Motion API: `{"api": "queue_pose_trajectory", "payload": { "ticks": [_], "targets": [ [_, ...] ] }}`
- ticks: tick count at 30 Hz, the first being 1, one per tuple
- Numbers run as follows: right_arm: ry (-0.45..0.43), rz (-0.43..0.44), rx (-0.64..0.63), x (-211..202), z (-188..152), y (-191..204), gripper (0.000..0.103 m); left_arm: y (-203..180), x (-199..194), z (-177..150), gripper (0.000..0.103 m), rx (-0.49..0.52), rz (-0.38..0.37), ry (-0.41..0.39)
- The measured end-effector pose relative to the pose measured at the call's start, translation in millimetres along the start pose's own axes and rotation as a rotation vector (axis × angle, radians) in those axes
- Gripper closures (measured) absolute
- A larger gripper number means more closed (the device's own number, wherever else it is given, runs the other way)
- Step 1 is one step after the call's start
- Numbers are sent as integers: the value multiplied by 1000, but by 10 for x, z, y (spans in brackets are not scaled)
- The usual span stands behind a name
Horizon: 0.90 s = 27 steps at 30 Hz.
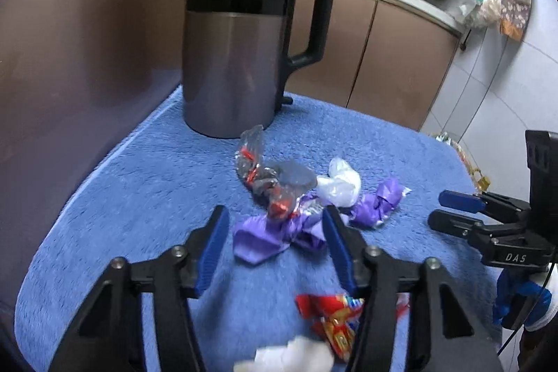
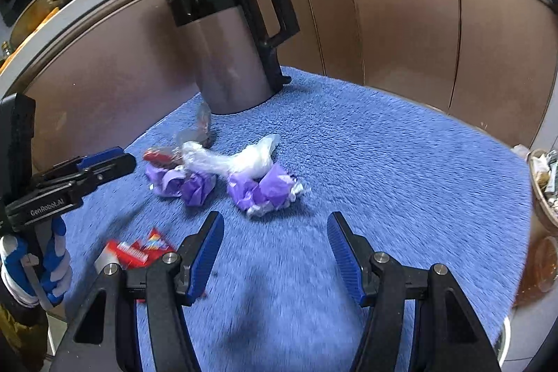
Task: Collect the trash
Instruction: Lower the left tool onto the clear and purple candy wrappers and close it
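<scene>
A tall kettle (image 1: 233, 58) with a black handle stands at the far edge of the blue towel (image 2: 383, 162), just behind the trash. The trash lies in a loose heap mid-towel: purple wrappers (image 2: 258, 190), a crumpled white plastic bag (image 2: 240, 159) and a clear wrapper with red print (image 1: 258, 169). A red snack packet (image 1: 334, 319) lies nearer, under the left gripper (image 1: 275, 250), beside a white wad (blurred). Both grippers hover with jaws wide, holding nothing; the right gripper (image 2: 275, 253) is near the purple wrappers. Brown cabinet doors (image 2: 401, 23) run behind the towel. A basket (image 2: 544, 190) at the right edge holds scraps.
</scene>
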State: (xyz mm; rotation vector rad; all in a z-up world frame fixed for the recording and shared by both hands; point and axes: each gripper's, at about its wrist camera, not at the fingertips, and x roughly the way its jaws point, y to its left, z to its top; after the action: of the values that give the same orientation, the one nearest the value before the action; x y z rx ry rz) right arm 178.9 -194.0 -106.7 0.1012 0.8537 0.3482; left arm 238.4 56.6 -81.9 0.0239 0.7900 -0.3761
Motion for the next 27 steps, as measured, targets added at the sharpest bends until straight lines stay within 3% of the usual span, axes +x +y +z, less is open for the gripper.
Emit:
{"api": "queue_pose_trajectory", "payload": {
  "ticks": [4, 9, 10, 12, 21, 27],
  "targets": [
    [16, 17, 37, 241, 94, -78, 44, -8, 198, 55, 62, 6, 1, 26],
    [44, 52, 78, 531, 145, -113, 44, 5, 345, 66, 88, -4, -25, 63],
    [48, 58, 81, 561, 148, -108, 46, 0, 343, 59, 89, -6, -29, 64],
    [52, 75, 78, 592, 154, -89, 68, 0, 342, 56, 93, -18, -43, 58],
    [-10, 99, 52, 250, 89, 46, 73, -7, -86, 40, 95, -57, -50, -13],
    [-66, 85, 27, -311, -68, 102, 73, -107, -604, 18, 95, -64, -51, -71]
  ]
}}
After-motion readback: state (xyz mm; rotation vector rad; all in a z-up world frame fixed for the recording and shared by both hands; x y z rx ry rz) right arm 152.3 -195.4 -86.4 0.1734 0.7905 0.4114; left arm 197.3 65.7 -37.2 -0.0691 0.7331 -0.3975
